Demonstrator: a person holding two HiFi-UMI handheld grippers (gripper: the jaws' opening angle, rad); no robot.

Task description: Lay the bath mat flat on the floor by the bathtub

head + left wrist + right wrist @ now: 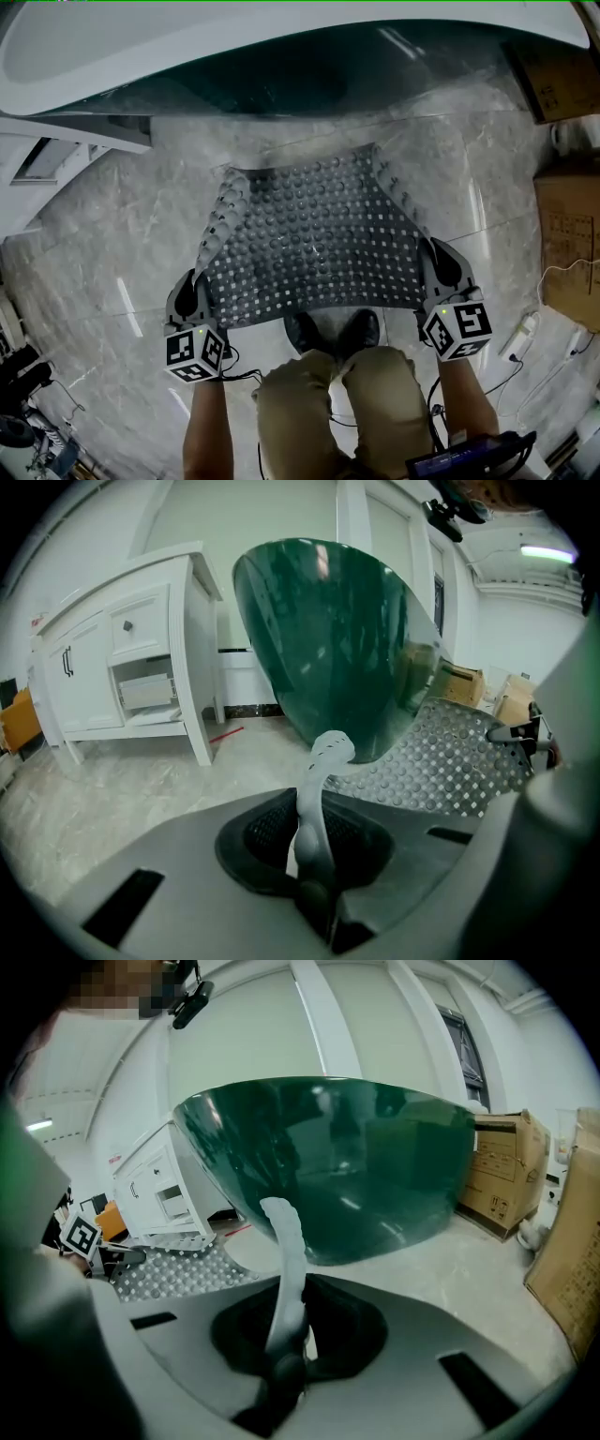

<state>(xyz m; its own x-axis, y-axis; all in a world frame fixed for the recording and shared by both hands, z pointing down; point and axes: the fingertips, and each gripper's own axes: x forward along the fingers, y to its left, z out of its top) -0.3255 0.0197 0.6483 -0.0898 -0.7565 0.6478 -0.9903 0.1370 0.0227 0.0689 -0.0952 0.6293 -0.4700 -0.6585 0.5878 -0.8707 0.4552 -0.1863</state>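
Observation:
A grey bath mat (319, 246) with rows of round studs and small square holes hangs stretched between my two grippers above the marble floor, in front of the dark green bathtub (309, 70). My left gripper (192, 302) is shut on the mat's near left corner, and the mat edge (317, 799) rises out of its jaws. My right gripper (441, 274) is shut on the near right corner, where the mat edge (283, 1279) stands up between its jaws. Both side edges of the mat curl upward. The far edge reaches toward the tub's base.
A white cabinet (131, 658) stands left of the tub. Cardboard boxes (570, 234) line the right side, with a white power strip and cable (521, 337) on the floor near them. The person's shoes (334, 330) stand just behind the mat's near edge.

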